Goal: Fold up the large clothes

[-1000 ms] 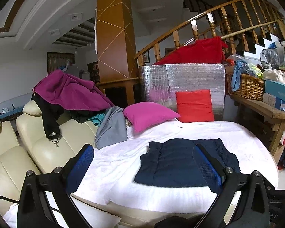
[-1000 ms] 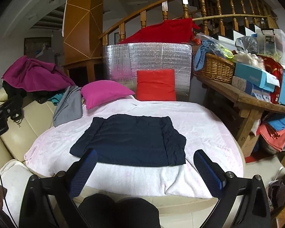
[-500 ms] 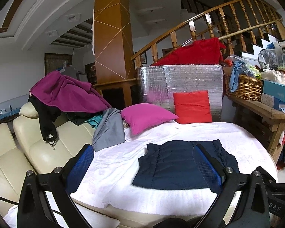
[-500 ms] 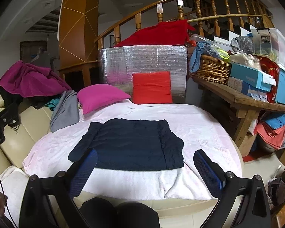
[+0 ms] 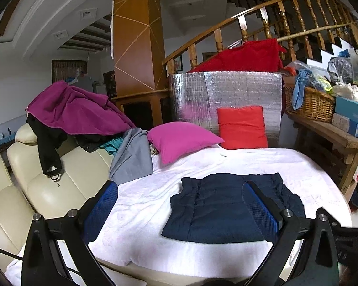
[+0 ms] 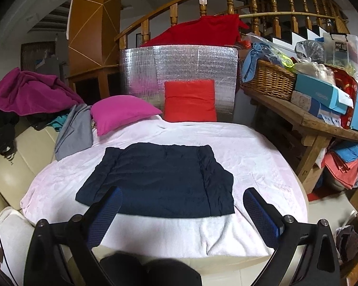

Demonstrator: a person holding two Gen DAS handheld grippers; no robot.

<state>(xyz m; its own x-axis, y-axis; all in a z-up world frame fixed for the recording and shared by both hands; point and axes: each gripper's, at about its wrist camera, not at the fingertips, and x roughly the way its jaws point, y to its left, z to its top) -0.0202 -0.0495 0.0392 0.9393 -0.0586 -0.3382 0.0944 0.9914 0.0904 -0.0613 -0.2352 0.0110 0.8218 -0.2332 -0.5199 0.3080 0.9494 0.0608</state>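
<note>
Navy garment (image 6: pixel 160 178) is lying flat on the pink-white blanket (image 6: pixel 262 147) covering the worktop, already folded into a rough rectangle, sleeves tucked in along both sides. Right side fold is looking bunched and ridged; left edge flaring out toward the near corner. Magenta pillow (image 6: pixel 121 113) and red pillow (image 6: pixel 189 100) are sitting beyond the garment, well apart from it.

Left claw (image 5: pixel 179 205) is hovering with jaws spread wide, holding nothing, off to the garment's left-near side. Right claw (image 6: pixel 182 211) is also gaping wide and empty, hanging just over the garment's near hem.

Judging the step: taking the near hem for the next fold, or finishing. To do it well, each claw should be pinching a near corner through all layers, lifting evenly, carrying the hem toward the far edge and keeping the tucked sleeves from sliding out. Watch for snagging the blanket under the garment.
</note>
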